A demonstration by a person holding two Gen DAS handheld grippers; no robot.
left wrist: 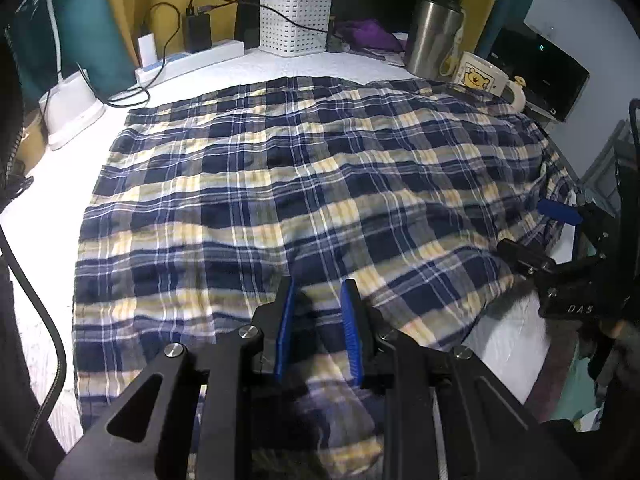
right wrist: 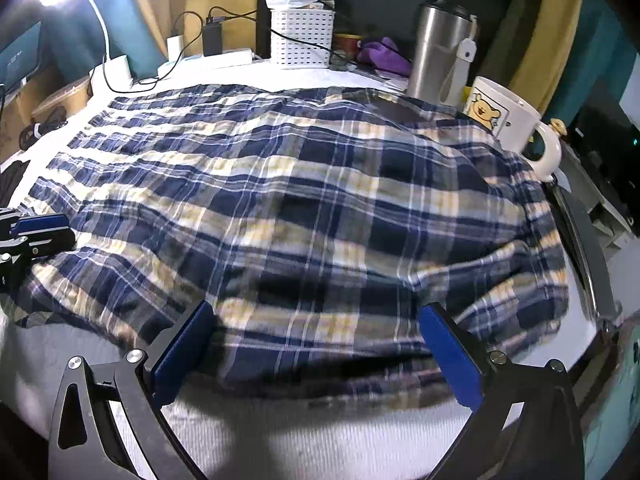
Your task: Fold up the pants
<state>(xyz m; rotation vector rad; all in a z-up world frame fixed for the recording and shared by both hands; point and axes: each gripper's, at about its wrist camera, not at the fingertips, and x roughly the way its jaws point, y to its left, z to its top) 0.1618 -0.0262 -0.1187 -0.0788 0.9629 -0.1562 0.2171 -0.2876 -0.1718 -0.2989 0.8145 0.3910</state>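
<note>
Navy, yellow and white plaid pants (left wrist: 300,180) (right wrist: 300,200) lie spread over the white-covered table (left wrist: 44,216). In the left wrist view my left gripper (left wrist: 319,286) sits at their near edge. Its blue pads stand close together with a bunch of the plaid cloth between them. In the right wrist view it shows at the far left (right wrist: 44,232), by the cloth's left edge. My right gripper (right wrist: 318,310) stands wide open over the near hem. The cloth lies between its blue pads (right wrist: 448,352), which do not touch it. The left wrist view has it at the right (left wrist: 532,228).
At the back right a bear mug (left wrist: 484,76) (right wrist: 504,120) touches the pants, with a steel tumbler (left wrist: 432,36) behind it. A white basket (left wrist: 294,24), a power strip with chargers (left wrist: 192,56) and a white lamp base (left wrist: 72,112) line the back and left. The table edge drops off at the right.
</note>
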